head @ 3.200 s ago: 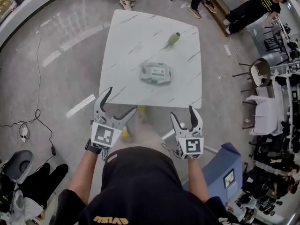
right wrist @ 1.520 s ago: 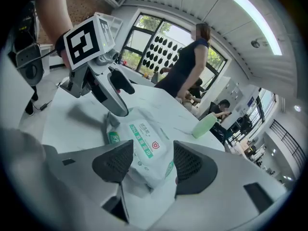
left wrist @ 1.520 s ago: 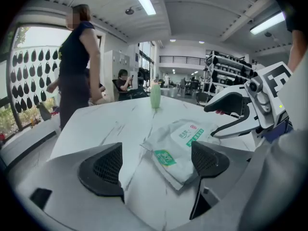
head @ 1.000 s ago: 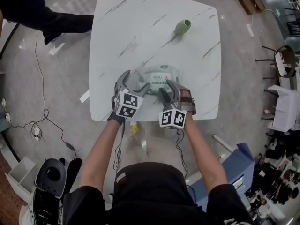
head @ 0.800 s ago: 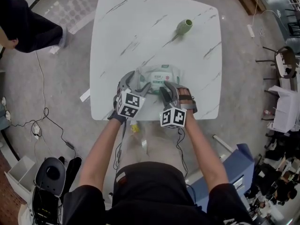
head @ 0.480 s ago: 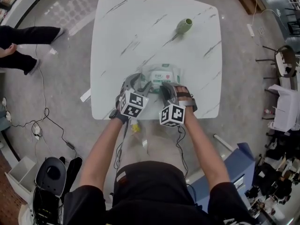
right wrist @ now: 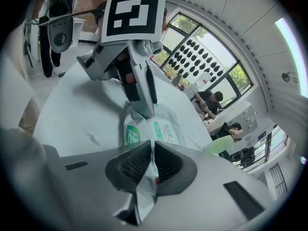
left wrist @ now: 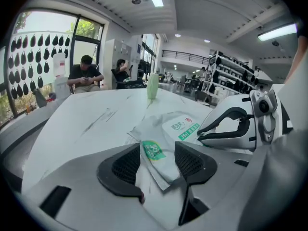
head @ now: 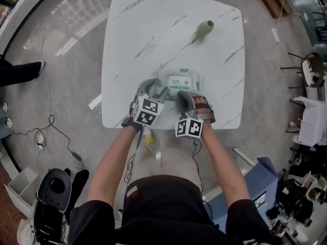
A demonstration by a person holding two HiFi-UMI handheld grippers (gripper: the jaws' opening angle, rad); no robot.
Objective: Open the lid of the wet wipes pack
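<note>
The wet wipes pack (head: 183, 81), white with green print, lies flat near the front of the white marbled table (head: 153, 34). My left gripper (head: 155, 90) sits at its near left end. In the left gripper view the pack (left wrist: 180, 126) has its crimped end with a green logo pressed between both pads of this gripper (left wrist: 156, 160), whose jaws have just been closing. My right gripper (head: 185, 97) is at the near right end. Its jaws (right wrist: 153, 160) have just closed further and pinch a thin fold of the pack's film (right wrist: 159, 129). The lid lies flat.
A green vase (head: 205, 28) stands at the table's far right. The table's front edge is just under my hands. Around it are cables on the floor, a person's leg (head: 15, 70) at the left, chairs at the right and a blue bin (head: 258, 180).
Both grippers came up from in front of the table to the pack's near end. Their jaws narrowed onto it. A person walking at the left has nearly left the view.
</note>
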